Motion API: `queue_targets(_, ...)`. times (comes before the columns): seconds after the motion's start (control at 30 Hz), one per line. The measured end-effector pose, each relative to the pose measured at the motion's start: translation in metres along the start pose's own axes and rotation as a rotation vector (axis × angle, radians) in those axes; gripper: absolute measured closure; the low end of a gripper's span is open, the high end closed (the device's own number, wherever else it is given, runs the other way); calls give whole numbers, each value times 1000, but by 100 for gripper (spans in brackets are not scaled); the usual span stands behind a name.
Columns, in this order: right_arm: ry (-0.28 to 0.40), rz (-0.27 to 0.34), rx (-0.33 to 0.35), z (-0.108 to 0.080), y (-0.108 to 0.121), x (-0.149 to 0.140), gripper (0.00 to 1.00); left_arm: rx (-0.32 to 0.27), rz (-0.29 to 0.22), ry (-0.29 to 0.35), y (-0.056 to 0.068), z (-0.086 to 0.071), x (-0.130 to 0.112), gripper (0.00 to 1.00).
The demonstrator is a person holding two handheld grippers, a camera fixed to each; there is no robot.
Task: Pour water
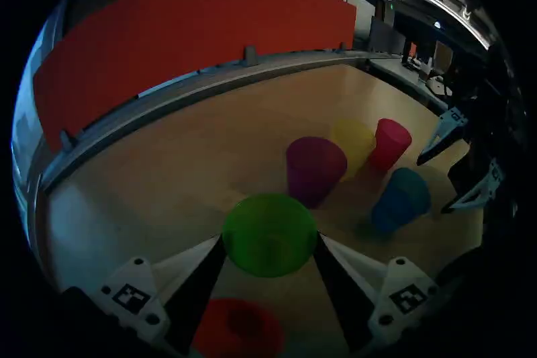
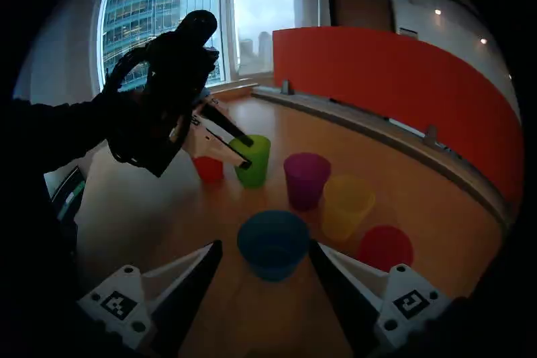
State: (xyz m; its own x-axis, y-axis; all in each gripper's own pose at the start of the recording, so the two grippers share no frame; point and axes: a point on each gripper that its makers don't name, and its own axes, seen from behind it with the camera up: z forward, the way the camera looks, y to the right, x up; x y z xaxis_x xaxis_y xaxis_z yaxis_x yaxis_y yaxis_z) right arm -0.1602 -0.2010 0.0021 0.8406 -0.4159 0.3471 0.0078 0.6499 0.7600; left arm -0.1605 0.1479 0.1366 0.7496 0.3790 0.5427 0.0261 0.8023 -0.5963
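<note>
A green cup (image 1: 268, 234) sits between the fingers of my left gripper (image 1: 268, 240), which is shut on it; in the right gripper view the same green cup (image 2: 255, 160) stands upright in the left gripper (image 2: 241, 151) held by a dark-sleeved hand. A red cup (image 1: 235, 328) stands on the table just below it. My right gripper (image 2: 264, 245) is open, with a blue cup (image 2: 274, 244) between its fingertips and a small gap on the left side. From the left gripper view the right gripper (image 1: 433, 185) hovers beside the blue cup (image 1: 401, 200).
Purple (image 2: 306, 179), yellow (image 2: 346, 207) and pink (image 2: 384, 247) cups stand in a row on the wooden table (image 2: 403, 197). A red partition (image 2: 403, 82) and a grey rail edge the far side. Windows lie behind the person's arm (image 2: 60, 129).
</note>
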Motion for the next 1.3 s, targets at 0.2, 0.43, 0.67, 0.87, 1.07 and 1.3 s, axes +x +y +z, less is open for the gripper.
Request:
queue_targets(0.2, -14, -5, -14, 7, 3, -7, 0, 5, 2, 45, -2, -14, 12, 12)
queue_targets(0.43, -32, -18, -34, 13, 8, -17, 0, 13, 4, 118, -2, -39, 30, 12)
queue_targets(0.67, -47, -18, -48, 21, 11, -25, 0, 29, 10, 209, -2, -64, 50, 12)
queue_targets(0.87, -54, -15, -53, 31, 12, -29, 0, 25, 4, 274, 1, -83, 61, 12)
queue_targets(1.07, -56, -18, -57, 40, 12, -32, 0, 32, 15, 330, 5, -96, 69, 12)
queue_targets(1.3, -55, -18, -57, 48, 11, -33, 0, 23, 9, 364, 11, -110, 75, 12)
